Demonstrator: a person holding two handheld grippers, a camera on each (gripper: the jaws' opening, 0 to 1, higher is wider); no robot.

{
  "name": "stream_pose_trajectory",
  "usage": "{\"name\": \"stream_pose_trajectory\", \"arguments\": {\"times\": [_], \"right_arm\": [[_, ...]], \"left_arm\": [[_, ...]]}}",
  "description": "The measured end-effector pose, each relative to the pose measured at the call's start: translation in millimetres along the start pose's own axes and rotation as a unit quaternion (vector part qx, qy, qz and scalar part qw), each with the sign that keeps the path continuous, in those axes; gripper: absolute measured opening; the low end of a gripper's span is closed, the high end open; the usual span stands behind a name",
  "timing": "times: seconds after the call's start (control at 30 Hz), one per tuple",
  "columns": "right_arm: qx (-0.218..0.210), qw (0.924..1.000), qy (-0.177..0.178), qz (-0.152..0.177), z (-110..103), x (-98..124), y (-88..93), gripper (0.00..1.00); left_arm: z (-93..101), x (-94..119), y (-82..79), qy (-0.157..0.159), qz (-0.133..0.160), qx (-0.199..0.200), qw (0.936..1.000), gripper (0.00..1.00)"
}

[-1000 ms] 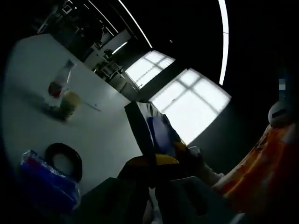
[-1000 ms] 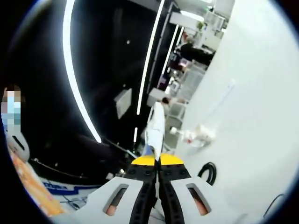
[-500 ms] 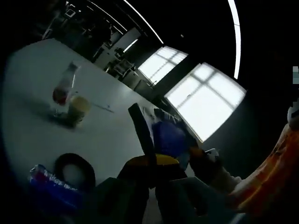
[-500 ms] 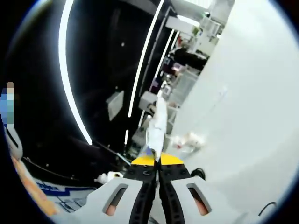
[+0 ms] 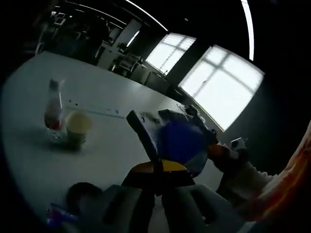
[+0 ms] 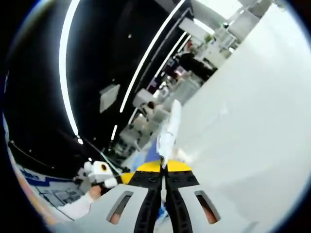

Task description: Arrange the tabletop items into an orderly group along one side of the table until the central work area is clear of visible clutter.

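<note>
My left gripper (image 5: 158, 167) is shut on the dark edge of a blue bag (image 5: 182, 141), which spreads out to the right above the white table (image 5: 112, 145). At the bag's far side, my right gripper (image 5: 224, 154) comes in from the right. In the right gripper view the bag (image 6: 169, 130) appears edge-on as a thin white and blue sheet, with my right gripper (image 6: 164, 167) shut on it. My left gripper (image 6: 102, 174) shows at lower left there.
On the table at left stand a bottle with a red label (image 5: 52, 109) and a pale cup (image 5: 77, 127). A thin strip (image 5: 92, 109) lies behind them. A black ring (image 5: 82, 191) and a blue packet (image 5: 60, 213) lie near the lower edge. An orange sleeve (image 5: 286, 184) is at right.
Both views have swung as the hands turned. The bag stays held in both grippers and now spreads wider in the left gripper view. The things on the table have not moved.
</note>
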State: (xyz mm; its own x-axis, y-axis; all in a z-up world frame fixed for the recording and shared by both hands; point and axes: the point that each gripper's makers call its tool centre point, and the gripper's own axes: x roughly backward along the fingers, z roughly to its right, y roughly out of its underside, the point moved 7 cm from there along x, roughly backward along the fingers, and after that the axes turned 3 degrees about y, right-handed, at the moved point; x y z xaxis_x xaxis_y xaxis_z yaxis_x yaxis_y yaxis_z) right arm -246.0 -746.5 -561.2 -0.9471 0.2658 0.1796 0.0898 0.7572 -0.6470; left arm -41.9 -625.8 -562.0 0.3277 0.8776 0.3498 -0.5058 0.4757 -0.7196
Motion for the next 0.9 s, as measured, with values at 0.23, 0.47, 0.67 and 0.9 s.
{"name": "stream_pose_trajectory", "arguments": {"times": [0.23,0.47,0.67,0.9], "right_arm": [[0.046,0.9982,0.03,-0.024,11,-20,-7.8,0.0],[0.044,0.9975,0.039,-0.039,20,-34,-1.8,0.0],[0.019,0.9956,0.069,-0.061,42,-49,16.1,0.0],[0.015,0.9933,0.091,-0.07,60,-61,24.4,0.0]], "left_arm": [[-12.1,-17,-7.9,-0.039,-0.035,-0.037,0.998,0.0],[-29.3,-24,-5.9,-0.064,-0.063,-0.048,0.9948,0.0],[-52.0,-36,8.0,-0.101,-0.093,-0.041,0.9897,0.0],[-66.4,-46,13.6,-0.118,-0.107,-0.033,0.9867,0.0]]}}
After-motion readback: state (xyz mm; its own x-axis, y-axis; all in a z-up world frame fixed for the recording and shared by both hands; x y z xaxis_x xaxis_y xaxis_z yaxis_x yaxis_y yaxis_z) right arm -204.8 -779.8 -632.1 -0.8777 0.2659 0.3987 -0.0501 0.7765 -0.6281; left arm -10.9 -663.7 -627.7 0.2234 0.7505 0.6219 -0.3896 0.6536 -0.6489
